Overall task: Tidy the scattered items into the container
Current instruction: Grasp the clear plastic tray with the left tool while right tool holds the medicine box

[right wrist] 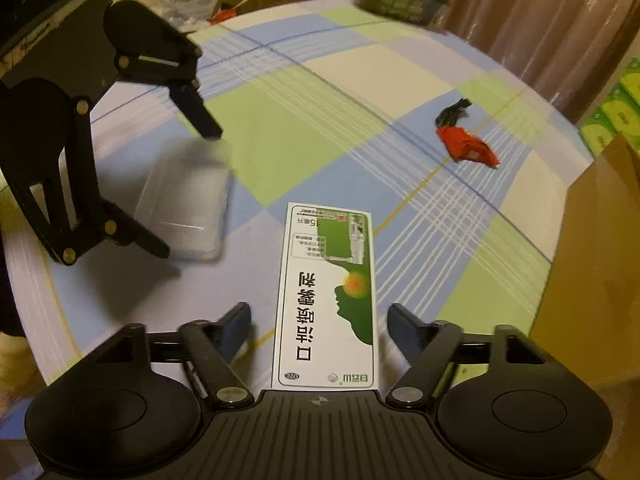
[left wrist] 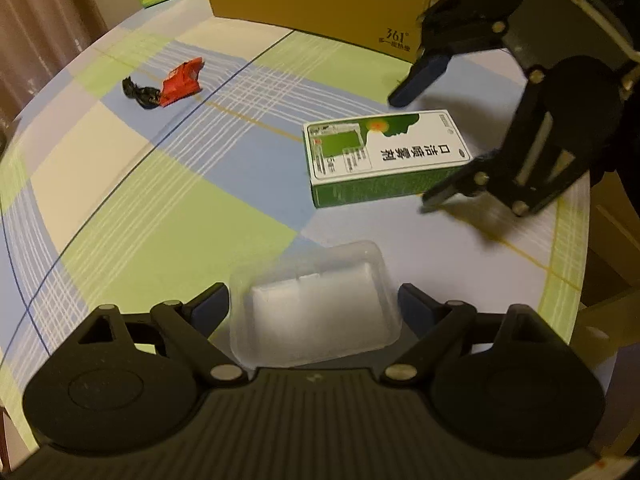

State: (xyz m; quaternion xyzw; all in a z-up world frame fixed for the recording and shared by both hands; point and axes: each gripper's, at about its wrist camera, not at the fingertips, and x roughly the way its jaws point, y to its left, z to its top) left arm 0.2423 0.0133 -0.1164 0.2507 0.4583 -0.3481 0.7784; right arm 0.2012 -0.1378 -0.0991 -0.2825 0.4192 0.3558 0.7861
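Two grippers hang over the bench (left wrist: 120, 208), each with its fingers spread and nothing clamped. The left gripper (left wrist: 314, 304) straddles a clear plastic tray (left wrist: 316, 312): the tray sits between its two fingers (left wrist: 212, 306), with a sliver of space on either side, so the pads are not pressing on it. The right gripper (right wrist: 318, 328) straddles a green and white box (right wrist: 326, 300), which lies flat and lengthwise between its fingers (right wrist: 400, 326), also with a gap on both sides.

Risks, as I judge them: the tray is thin and slippery-looking, so a squeeze could flex it or make it pop out sideways. The box is closer to one finger than the other, so closing could skid or twist it across the cloth before it is held. Both grippers work near each other, and a careless sweep could knock one into the other. A red wrapper (right wrist: 468, 144) lies well beyond both sets of fingers, untouched.
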